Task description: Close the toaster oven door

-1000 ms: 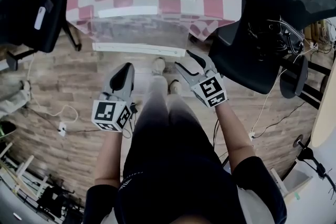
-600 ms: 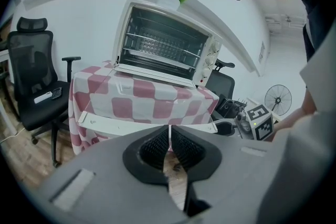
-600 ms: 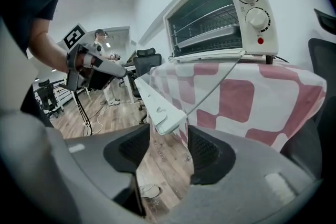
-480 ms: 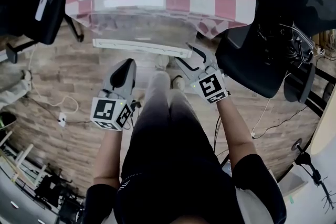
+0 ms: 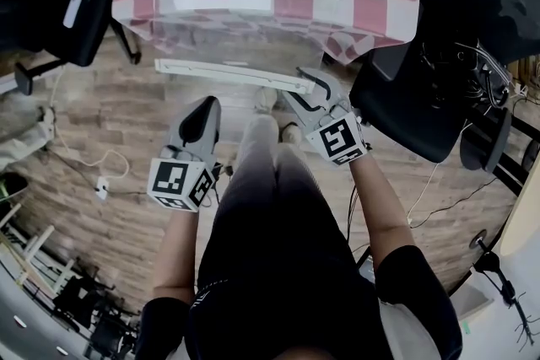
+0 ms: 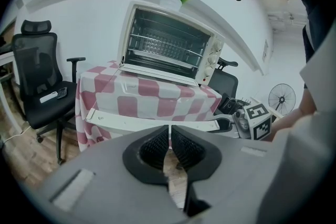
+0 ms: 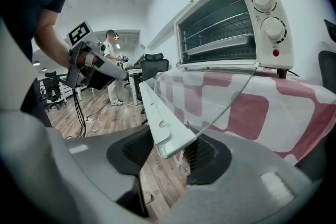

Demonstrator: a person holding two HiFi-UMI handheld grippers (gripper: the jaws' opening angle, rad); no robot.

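The right gripper (image 5: 305, 88) has slid forward to the white handle (image 5: 226, 72) of the toaster oven door (image 5: 228, 34). Its jaws have just been closing and stand fairly wide astride the handle's right end, not clearly clamped. The door lies folded down, open, in front of the toaster oven (image 6: 168, 47), which stands on the checked desk cloth (image 5: 371, 13). The left gripper (image 5: 201, 115) hovers nearer the person, jaws almost together and empty.
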